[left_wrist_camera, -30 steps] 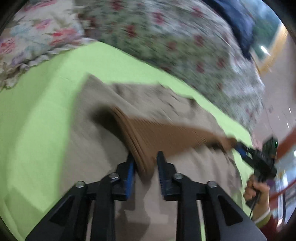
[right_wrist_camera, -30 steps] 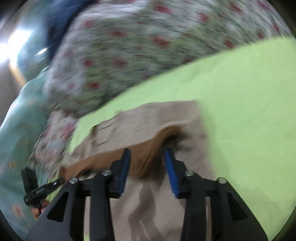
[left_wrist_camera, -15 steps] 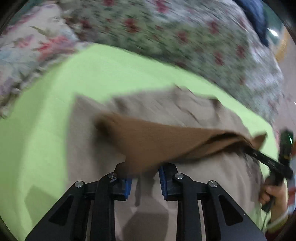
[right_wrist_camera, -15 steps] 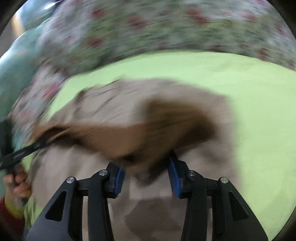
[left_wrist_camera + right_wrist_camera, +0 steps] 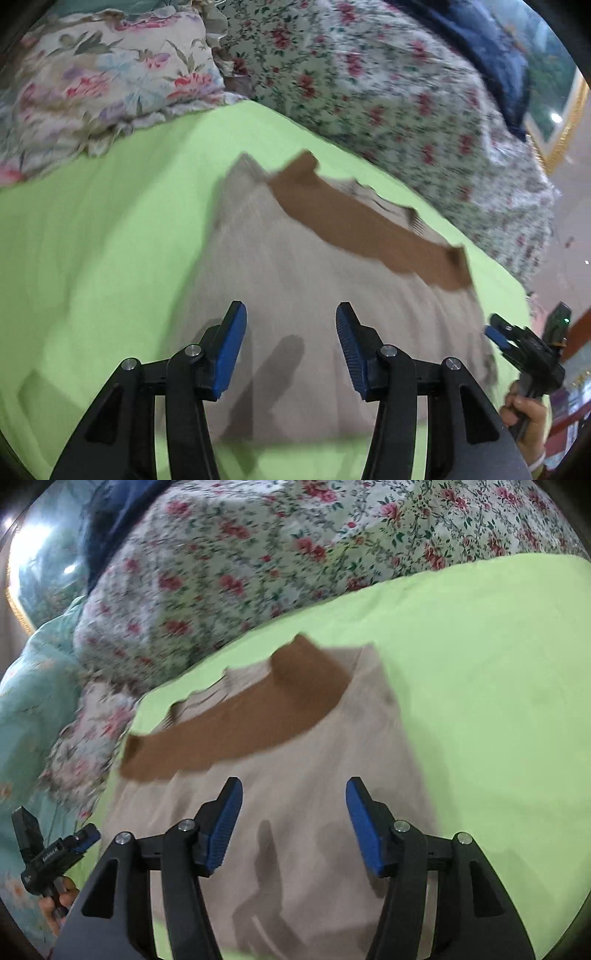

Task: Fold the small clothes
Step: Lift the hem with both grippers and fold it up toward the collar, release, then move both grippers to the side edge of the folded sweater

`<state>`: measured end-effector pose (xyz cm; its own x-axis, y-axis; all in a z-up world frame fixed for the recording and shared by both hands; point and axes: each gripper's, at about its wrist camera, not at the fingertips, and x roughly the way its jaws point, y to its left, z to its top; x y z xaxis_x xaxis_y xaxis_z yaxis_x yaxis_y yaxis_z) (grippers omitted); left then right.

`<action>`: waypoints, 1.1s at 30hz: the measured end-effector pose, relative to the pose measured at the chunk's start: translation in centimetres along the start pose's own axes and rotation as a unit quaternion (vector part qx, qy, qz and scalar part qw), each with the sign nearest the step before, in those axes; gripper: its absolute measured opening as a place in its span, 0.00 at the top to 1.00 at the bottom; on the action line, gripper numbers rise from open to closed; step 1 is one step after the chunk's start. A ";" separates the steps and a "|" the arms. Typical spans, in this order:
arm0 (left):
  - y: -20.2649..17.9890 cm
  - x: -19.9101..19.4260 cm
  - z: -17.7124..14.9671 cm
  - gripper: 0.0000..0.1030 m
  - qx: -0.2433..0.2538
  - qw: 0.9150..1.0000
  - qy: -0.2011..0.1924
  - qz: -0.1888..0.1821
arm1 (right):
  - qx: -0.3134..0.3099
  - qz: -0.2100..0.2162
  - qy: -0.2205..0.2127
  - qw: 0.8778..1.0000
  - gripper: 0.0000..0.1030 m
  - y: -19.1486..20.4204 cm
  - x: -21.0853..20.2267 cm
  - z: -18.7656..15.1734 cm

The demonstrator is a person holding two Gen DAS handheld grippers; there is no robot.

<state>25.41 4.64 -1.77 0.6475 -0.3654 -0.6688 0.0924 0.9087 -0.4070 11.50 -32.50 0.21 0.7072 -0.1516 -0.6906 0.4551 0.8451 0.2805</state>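
From the left wrist view, the left hand-held gripper hangs over a beige garment spread on the lime-green bed sheet. Its blue-padded jaws stand apart with nothing between them, having just been opening. A brown band of cloth lies slanted across the far part of the garment, blurred. At the right edge the right hand-held gripper shows, held in a hand. Behind the sheet lie a flowered pillow and a floral quilt.

From the right wrist view, the right hand-held gripper is likewise above the beige garment, jaws spread and empty, having just been opening too. The brown band curves across the garment's far end. The green sheet stretches to the right, the floral quilt beyond it. In the lower left corner the left hand-held gripper peeks in; I cannot tell its jaws from here.
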 end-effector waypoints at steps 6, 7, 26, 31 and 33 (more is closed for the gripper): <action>-0.8 -4.1 -6.5 0.47 -0.011 1.000 0.001 -0.024 | 0.014 0.022 -0.003 1.000 0.42 1.2 -4.3 -6.9; -0.7 -4.5 -7.4 0.46 -0.018 0.999 0.005 -0.030 | 0.020 0.022 -0.004 1.000 0.42 1.2 -4.8 -8.0; 3.2 -1.1 -7.5 0.21 -0.157 0.987 -0.007 -0.031 | 0.035 0.058 0.030 0.997 0.36 4.0 -8.8 -14.6; 4.1 0.7 -5.1 0.22 -0.173 0.984 -0.030 -0.005 | 0.023 0.073 0.032 0.997 0.36 4.5 -6.9 -11.5; 3.8 1.4 -4.2 0.38 -0.163 0.986 -0.037 0.007 | 0.014 0.080 0.032 0.996 0.36 4.7 -5.8 -9.8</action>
<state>23.45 6.76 -6.86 0.7014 -0.3269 -0.6334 -0.1568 0.7961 -0.5845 4.22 -22.57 -1.02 0.7365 0.0180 -0.6762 0.3545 0.8410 0.4086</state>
